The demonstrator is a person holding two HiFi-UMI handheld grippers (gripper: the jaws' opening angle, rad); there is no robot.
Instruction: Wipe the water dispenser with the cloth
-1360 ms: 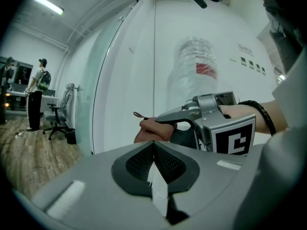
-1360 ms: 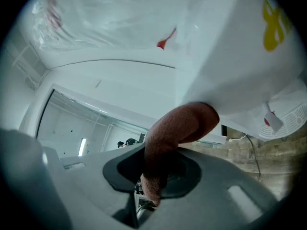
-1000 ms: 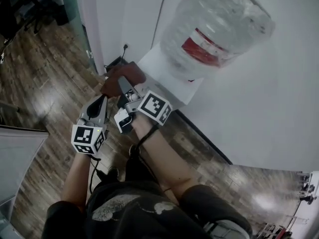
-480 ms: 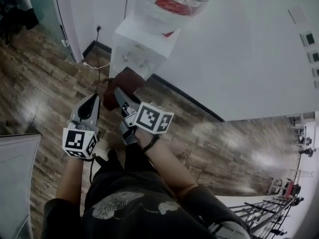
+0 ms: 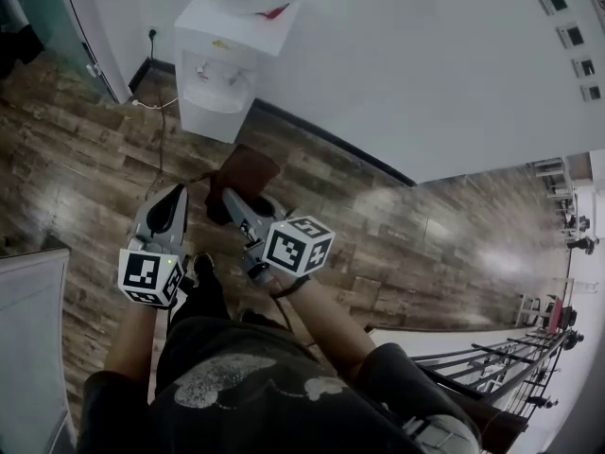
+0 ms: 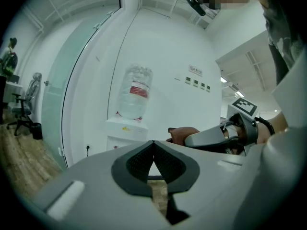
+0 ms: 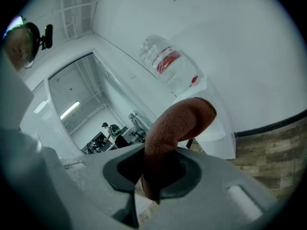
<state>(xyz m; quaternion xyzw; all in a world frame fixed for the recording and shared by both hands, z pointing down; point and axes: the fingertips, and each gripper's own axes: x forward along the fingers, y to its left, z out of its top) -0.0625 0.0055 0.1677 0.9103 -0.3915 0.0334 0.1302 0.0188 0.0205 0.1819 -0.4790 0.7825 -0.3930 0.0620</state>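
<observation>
Right tongs [image 5: 230, 195] on cloth [image 5: 246, 170], long axis toward water dispenser [image 5: 214, 76]

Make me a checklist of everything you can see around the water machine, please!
Surface: brown wood-plank floor.
Job's things: white water dispenser with clear plastic bottle on top, against the white wall; reddish-brown cloth, not touching it.
Clutter: nothing seen.
Grippers: left gripper shut, empty; right gripper shut on the cloth.
Cables: thin cable from wall socket down across the floor.
Surroundings: glass partition, metal racks.
</observation>
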